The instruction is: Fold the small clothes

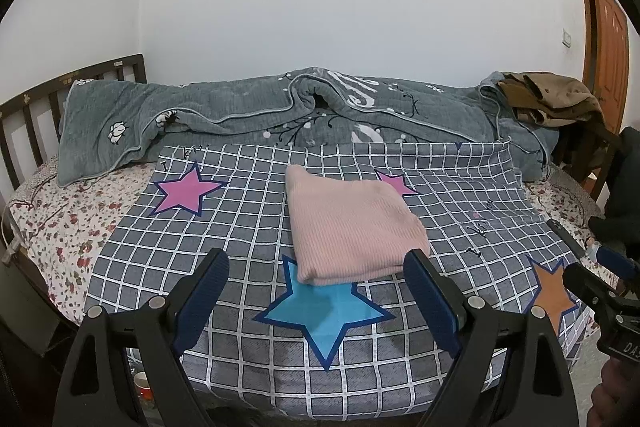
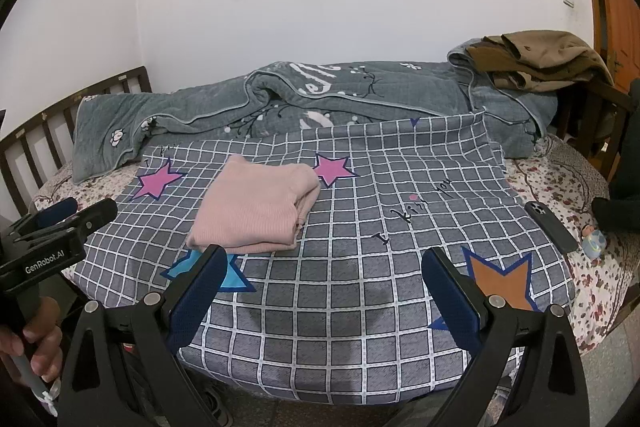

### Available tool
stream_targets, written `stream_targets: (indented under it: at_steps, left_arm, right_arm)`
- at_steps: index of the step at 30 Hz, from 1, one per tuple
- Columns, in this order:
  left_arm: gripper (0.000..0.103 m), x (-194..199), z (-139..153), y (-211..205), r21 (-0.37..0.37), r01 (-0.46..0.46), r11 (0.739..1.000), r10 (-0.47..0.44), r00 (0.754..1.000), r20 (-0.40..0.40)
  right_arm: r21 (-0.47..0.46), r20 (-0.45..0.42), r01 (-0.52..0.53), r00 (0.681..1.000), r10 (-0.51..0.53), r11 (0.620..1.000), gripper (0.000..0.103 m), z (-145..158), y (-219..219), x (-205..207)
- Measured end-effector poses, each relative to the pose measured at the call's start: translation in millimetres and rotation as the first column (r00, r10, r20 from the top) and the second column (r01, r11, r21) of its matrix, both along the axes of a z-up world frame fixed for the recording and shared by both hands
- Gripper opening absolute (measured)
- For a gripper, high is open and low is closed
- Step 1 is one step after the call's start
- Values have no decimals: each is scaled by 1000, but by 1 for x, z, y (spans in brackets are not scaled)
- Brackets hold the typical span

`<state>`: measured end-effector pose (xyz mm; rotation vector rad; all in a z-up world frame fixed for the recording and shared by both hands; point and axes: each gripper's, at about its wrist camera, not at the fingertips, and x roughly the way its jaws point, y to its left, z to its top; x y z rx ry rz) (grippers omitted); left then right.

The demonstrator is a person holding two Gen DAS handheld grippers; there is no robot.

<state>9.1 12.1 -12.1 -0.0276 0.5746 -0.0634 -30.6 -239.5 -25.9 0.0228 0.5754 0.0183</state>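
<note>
1. The pink ribbed knit garment is folded into a compact, roughly rectangular stack of several layers.
2. It lies flat on the grey checked cloth, nothing holding it.
3. Its near corner overlaps the top of the blue star printed on the cloth.
4. Its far right corner sits just beside a small pink star.
5. In the right wrist view the folded layer edges show along its right side.

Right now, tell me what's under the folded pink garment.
The pink garment lies on the checked sheet, overlapping a blue star and a pink star. Anything beneath it stays hidden.
</note>
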Motion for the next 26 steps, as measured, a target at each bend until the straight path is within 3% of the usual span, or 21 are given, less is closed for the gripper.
stream_targets:
  at_steps: [26]
  left_arm:
    - [89, -1, 2, 5, 4, 0, 1000, 0, 1000, 16]
  right_arm:
    - [-5, -1, -28, 1000, 28, 1000, 96, -2, 4, 2]
